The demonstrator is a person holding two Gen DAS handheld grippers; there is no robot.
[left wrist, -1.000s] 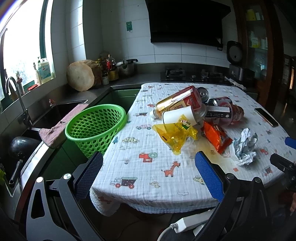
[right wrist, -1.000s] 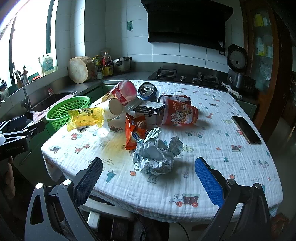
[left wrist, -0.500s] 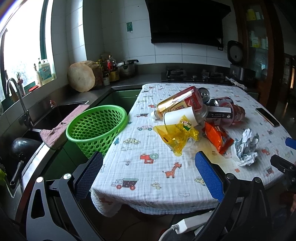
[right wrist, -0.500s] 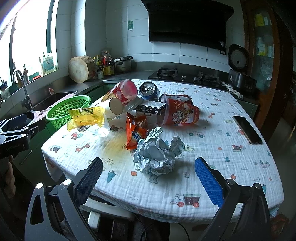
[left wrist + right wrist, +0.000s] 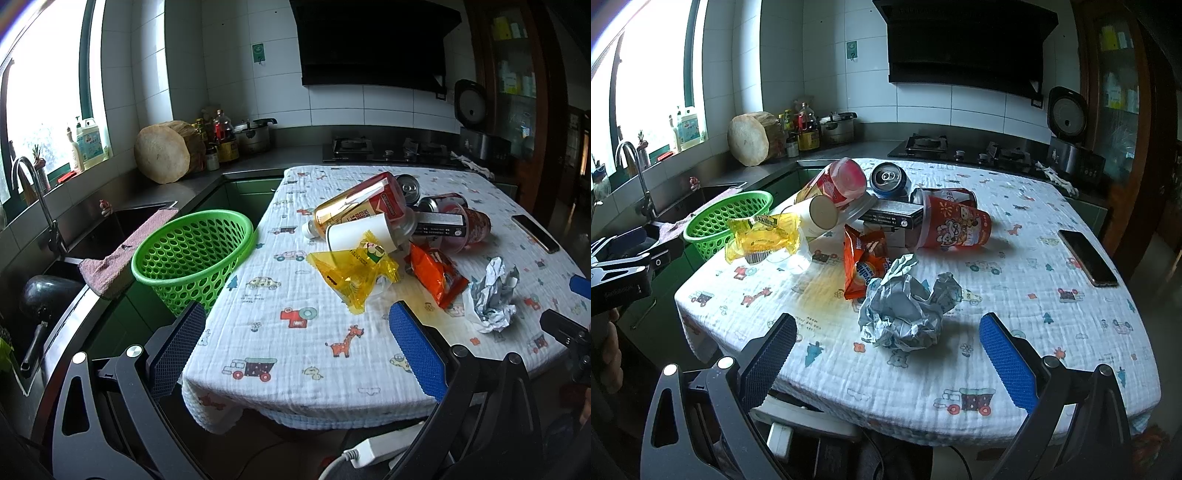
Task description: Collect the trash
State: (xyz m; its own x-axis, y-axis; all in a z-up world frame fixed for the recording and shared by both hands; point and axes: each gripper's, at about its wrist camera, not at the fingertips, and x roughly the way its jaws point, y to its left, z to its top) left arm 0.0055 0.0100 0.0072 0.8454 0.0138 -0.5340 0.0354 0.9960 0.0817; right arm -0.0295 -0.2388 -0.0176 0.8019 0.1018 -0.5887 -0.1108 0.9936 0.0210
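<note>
On the table's white cartoon-print cloth [image 5: 295, 325], seen from the left wrist, a yellow plastic wrapper [image 5: 354, 273] lies by toppled cups; a green perforated plastic basket [image 5: 192, 254] stands at the table's left edge beside the steel sink [image 5: 122, 225]. The left gripper [image 5: 295, 350] gapes wide, empty. From the right wrist, crumpled grey-white paper [image 5: 905, 306] lies just ahead of the right gripper [image 5: 886, 354], equally spread, empty; a dark phone [image 5: 1087, 256] rests far right.

One green basket [image 5: 192, 254], two drink cans [image 5: 889, 181], one paper cup [image 5: 822, 216], two snack wrappers [image 5: 864, 266], one crumpled paper [image 5: 905, 314], one phone [image 5: 1087, 256]
</note>
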